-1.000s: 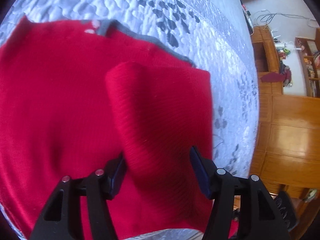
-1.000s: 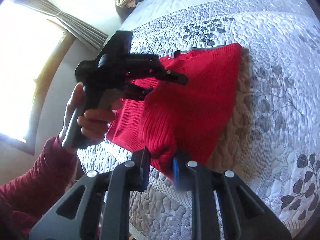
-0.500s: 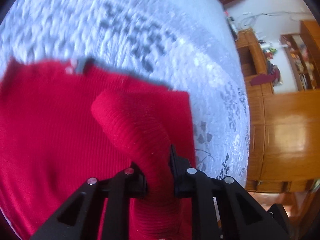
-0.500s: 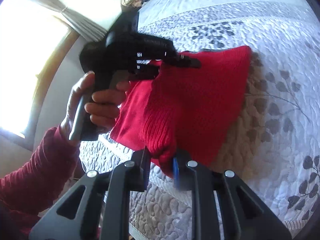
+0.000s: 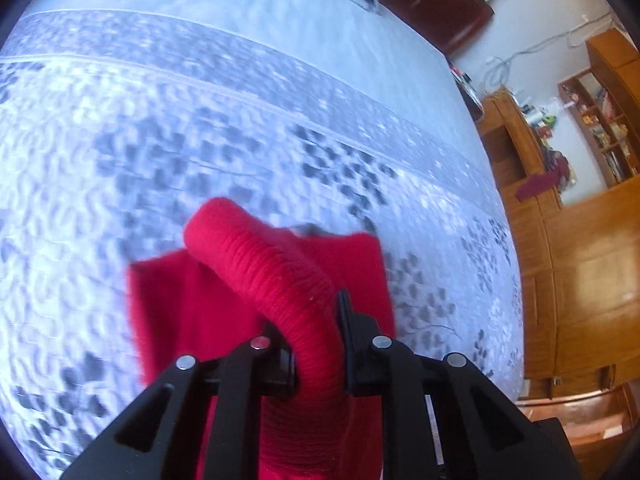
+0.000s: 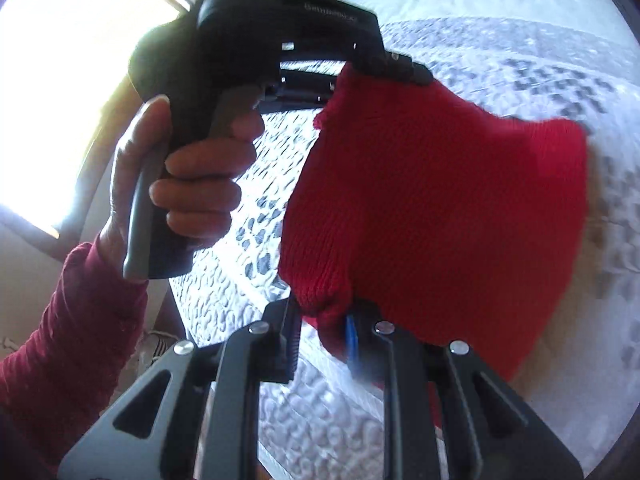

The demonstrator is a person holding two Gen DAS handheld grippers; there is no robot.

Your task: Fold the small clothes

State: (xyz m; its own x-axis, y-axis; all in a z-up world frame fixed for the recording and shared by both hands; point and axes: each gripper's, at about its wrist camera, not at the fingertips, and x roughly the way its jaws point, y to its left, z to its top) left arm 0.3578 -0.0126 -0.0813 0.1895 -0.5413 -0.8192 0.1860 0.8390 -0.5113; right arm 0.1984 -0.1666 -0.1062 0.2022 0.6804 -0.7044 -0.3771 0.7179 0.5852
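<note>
Since a second ago, my left claw (image 5: pixel 316 344) has closed on a fold of the red sweater (image 6: pixel 440 216) and I have raised it off the bed (image 5: pixel 200 120). My right claw (image 6: pixel 320 320) grips the opposite edge. I judge the fold-over is under way.

Bed (image 5: pixel 240 120) with white-grey leaf-print quilt. Wooden cabinets (image 5: pixel 580 280) and cluttered shelves (image 5: pixel 600 128) along white wall. Bright window (image 6: pixel 60 100) beside the bed.
</note>
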